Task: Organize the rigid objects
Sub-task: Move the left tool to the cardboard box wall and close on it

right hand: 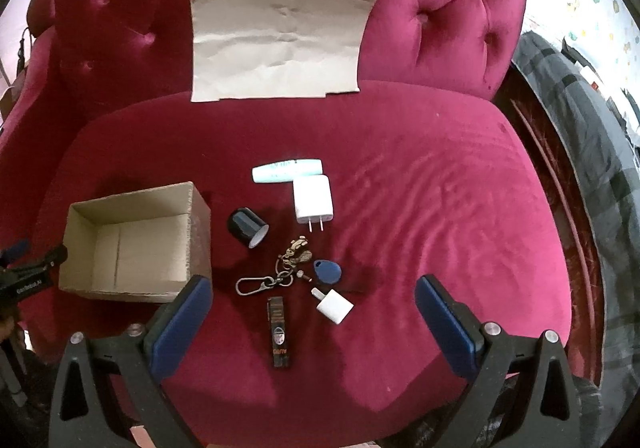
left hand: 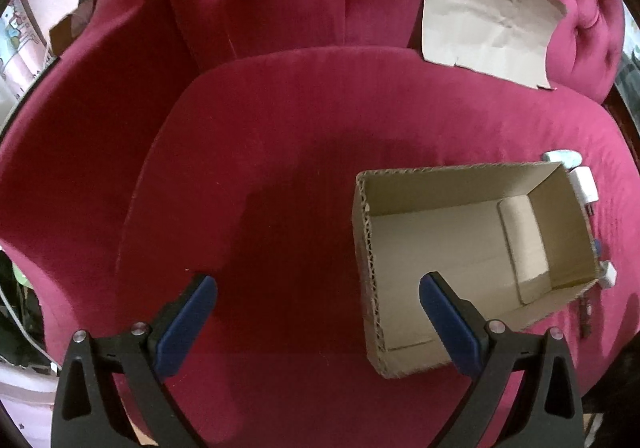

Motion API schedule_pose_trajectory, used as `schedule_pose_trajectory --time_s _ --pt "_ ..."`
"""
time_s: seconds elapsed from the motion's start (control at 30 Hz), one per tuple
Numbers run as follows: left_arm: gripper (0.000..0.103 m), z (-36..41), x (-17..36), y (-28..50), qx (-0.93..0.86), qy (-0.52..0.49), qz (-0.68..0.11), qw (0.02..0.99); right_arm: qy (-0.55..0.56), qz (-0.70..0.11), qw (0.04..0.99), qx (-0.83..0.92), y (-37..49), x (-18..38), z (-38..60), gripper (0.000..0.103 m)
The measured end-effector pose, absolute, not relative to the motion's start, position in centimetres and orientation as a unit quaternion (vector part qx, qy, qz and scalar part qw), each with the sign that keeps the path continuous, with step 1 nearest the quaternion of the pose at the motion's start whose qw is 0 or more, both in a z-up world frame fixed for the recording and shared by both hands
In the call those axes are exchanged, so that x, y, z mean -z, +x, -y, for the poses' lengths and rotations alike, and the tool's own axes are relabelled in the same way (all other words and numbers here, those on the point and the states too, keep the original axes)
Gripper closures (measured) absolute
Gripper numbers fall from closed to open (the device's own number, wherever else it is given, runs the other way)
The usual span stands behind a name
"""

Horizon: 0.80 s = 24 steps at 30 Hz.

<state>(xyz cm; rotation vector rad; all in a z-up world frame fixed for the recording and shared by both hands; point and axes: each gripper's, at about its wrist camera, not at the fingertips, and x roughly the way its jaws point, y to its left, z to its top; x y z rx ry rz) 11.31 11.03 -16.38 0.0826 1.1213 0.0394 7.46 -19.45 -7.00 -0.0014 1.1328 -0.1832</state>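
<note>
Left gripper [left hand: 318, 298] spread wide, nothing held, open cardboard box [right hand: 132, 244] on crimson sofa seat [right hand: 420, 207], right of the box: black cup [right hand: 247, 227] tipped over, mouth toward the camera, white tube [right hand: 287, 170] lying crosswise, large white charger [right hand: 313, 199] prongs toward the camera, keyring [right hand: 276, 272], blue fob [right hand: 327, 272], dark stick [right hand: 278, 332] lengthwise, small white adapter [right hand: 334, 305], right gripper [right hand: 314, 298] equally wide, empty.

The right gripper [right hand: 314, 302] is hovering with its jaws spread wide over a crimson seat cushion [right hand: 440, 199]. An open cardboard box [right hand: 132, 244] is sitting on it. Just right of the box a black cup [right hand: 246, 226] is lying tipped; farther right are lying a large white charger [right hand: 313, 199], a keyring [right hand: 290, 264], a small white plug [right hand: 334, 304] and a dark slim box [right hand: 278, 332]. Behind the box, a cardboard sheet [right hand: 280, 39] is leaning.
</note>
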Motion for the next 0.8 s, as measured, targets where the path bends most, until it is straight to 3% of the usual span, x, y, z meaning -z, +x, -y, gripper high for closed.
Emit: schedule_pose_trajectory --time_s 0.27,0.37,0.43,0.57,0.67,0.73,0.8 --pt "0.0 -11.9 18.5 12.4 -0.02 0.043 -0.528 0.848 -0.001 -0.538 0.838 0.088 7.7 9.1 20.0 0.0" --pt "0.008 -12.1 19.3 12.8 -0.017 0.034 -0.535 0.844 0.0 -0.539 0.837 0.091 7.6 9.7 20.1 0.0" --pt "0.023 -12.0 19.7 13.2 -0.017 0.033 -0.537 0.842 -0.003 -0.541 0.836 0.089 7.6 10.0 20.0 0.0" --pt "0.038 -11.7 20.4 13.7 0.0 0.03 -0.542 0.84 -0.008 -0.541 0.836 0.09 7.3 10.5 20.0 0.0" --pt "0.059 -11.0 20.8 13.8 0.023 0.029 -0.546 0.837 -0.009 -0.543 0.835 0.09 7.2 10.8 19.9 0.0" --pt "0.081 -10.4 21.1 13.9 0.042 0.025 -0.551 0.833 -0.01 -0.543 0.835 0.089 7.3 10.9 19.9 0.0" --pt "0.094 -9.9 21.3 13.9 0.053 0.025 -0.554 0.83 -0.01 -0.542 0.835 0.09 7.3 10.9 19.9 0.0"
